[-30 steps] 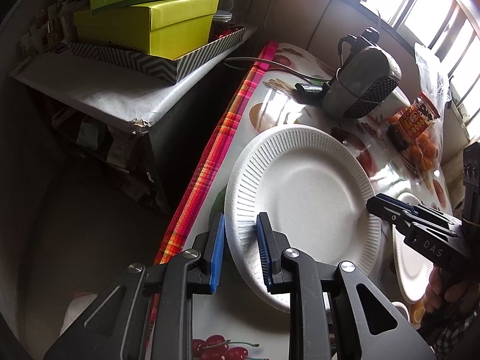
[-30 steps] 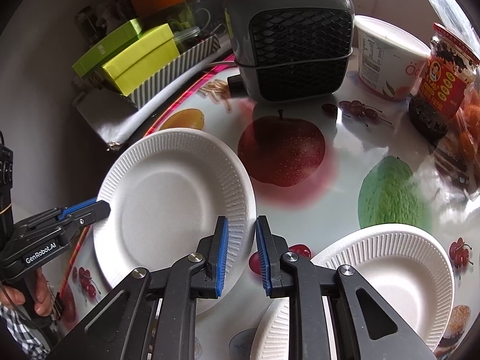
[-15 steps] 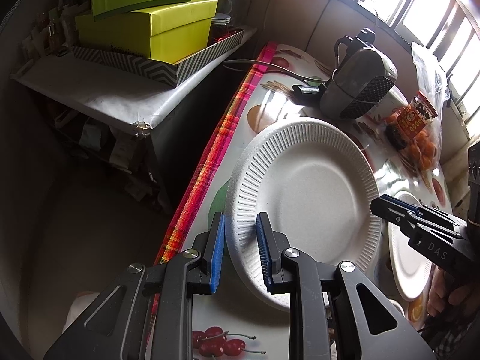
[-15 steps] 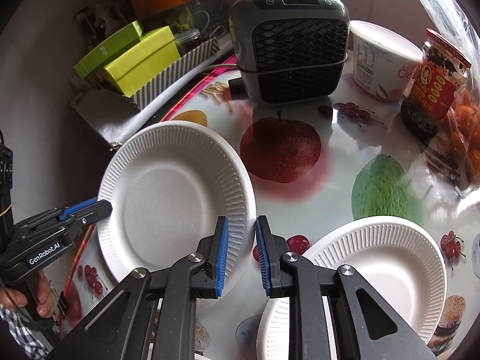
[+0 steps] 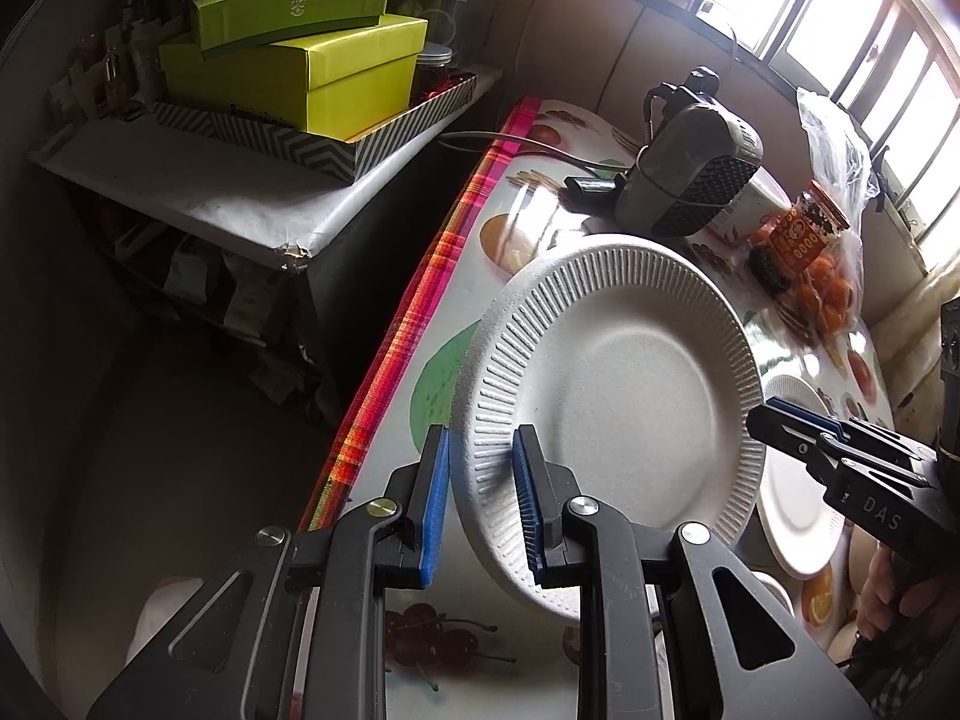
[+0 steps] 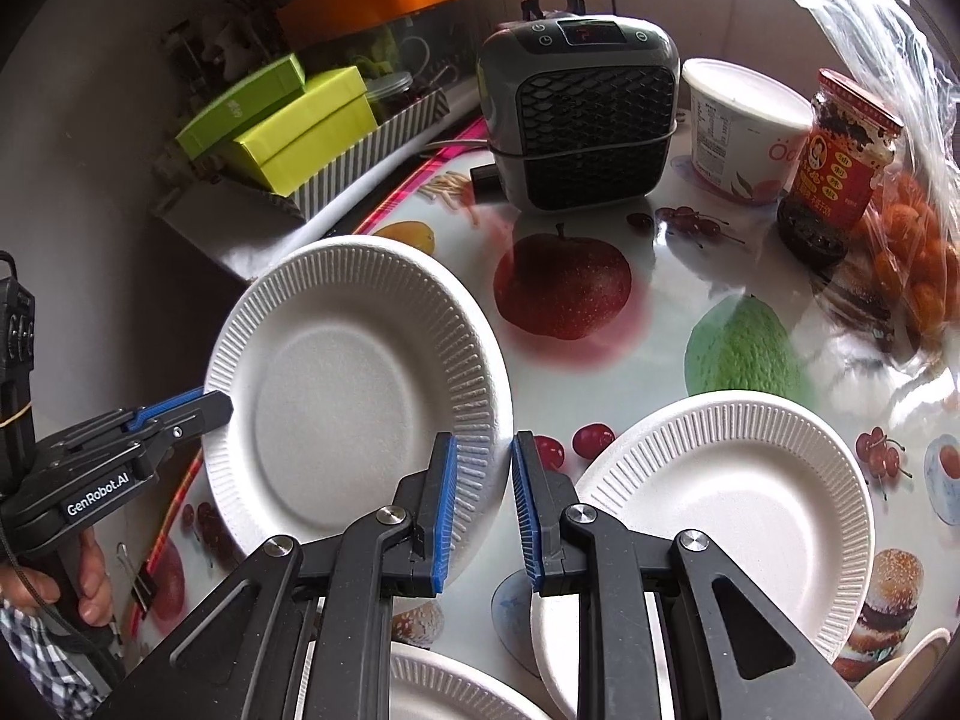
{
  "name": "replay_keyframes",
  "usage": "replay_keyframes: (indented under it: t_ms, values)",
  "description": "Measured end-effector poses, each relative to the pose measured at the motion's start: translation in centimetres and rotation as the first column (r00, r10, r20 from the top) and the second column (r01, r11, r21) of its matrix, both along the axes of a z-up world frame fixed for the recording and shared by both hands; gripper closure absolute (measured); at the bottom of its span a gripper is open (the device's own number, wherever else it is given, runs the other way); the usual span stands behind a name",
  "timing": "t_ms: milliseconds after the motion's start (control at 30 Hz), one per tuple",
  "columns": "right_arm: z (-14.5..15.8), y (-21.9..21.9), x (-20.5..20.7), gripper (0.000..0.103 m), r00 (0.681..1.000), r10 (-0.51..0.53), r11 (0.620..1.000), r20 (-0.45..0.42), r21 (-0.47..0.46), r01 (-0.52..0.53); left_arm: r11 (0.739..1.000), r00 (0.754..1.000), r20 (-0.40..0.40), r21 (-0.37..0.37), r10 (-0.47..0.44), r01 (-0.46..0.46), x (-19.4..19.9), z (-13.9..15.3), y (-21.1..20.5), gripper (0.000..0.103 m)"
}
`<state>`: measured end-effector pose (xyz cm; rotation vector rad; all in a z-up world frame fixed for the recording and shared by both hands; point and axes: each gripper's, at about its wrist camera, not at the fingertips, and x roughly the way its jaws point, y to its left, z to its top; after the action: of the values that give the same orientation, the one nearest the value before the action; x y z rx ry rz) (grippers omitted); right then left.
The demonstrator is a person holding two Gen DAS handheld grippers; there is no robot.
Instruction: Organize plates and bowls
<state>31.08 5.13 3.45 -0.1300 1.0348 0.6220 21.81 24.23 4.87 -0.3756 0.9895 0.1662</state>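
Note:
A white paper plate [image 5: 630, 390] with a ribbed rim hangs tilted above the fruit-print table, held from both sides. My left gripper [image 5: 480, 444] is shut on its near rim, blue pads on either face. At the opposite rim my right gripper [image 6: 483, 450] is shut on the same plate [image 6: 348, 390]. Each gripper shows in the other's view: the left gripper [image 6: 210, 405] at the plate's left edge, the right gripper [image 5: 762, 417] at its right edge. A second paper plate [image 6: 720, 510] lies flat on the table to the right, and a third plate [image 6: 450, 684] peeks out below my right fingers.
A grey heater [image 6: 576, 120], a white tub [image 6: 738, 126], a red-labelled jar [image 6: 840, 168] and a bag of oranges [image 6: 912, 276] stand at the table's back. Green boxes [image 5: 300, 78] sit on a side shelf beyond the plaid table edge [image 5: 408, 324]. A binder clip [image 6: 141, 588] lies near that edge.
Both grippers have risen with the plate gripped between them; it now hangs higher above the table and more tilted. Neither gripper's opening has changed.

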Motion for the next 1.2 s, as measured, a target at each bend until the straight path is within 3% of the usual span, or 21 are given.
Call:
replay_keyframes:
  t_ms: [700,1200]
  values:
    - [1.9,-4.3,-5.7,0.085,0.999,-0.038,0.999,0.021,0.009,0.038,0.998,0.998,0.025,0.006,-0.055,0.055,-4.3,1.7,-4.0,0.081]
    - [1.6,-8.0,-9.6,0.085,0.997,-0.074,0.997,0.007,-0.003,0.075,0.993,0.993,0.012,0.004,-0.116,0.116,-6.7,1.7,-7.5,0.081]
